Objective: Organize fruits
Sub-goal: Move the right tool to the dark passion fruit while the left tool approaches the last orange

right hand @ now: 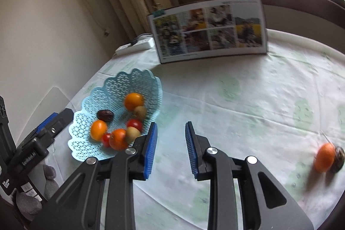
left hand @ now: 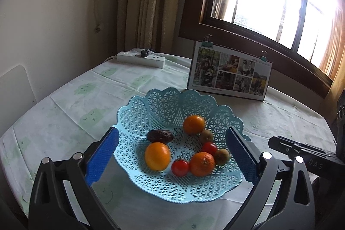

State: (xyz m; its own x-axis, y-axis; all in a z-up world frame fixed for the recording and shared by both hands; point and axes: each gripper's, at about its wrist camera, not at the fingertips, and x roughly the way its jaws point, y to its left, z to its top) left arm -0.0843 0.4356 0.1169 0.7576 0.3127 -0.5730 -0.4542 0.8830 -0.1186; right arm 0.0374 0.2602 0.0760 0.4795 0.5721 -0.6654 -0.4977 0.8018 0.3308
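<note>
Orange fruit [right hand: 324, 157] far right of empty, parted right hand-held gripper [right hand: 170, 147]

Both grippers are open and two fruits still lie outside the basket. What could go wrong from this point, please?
1. The orange and the dark fruit touching it lie near the table's edge; a nudge from the right gripper may roll one off.
2. The blue basket is shallow and already holds eight fruits; dropping more in could knock one, such as a tomato, over the low rim.
3. The left gripper straddles the basket and could shift it.
</note>
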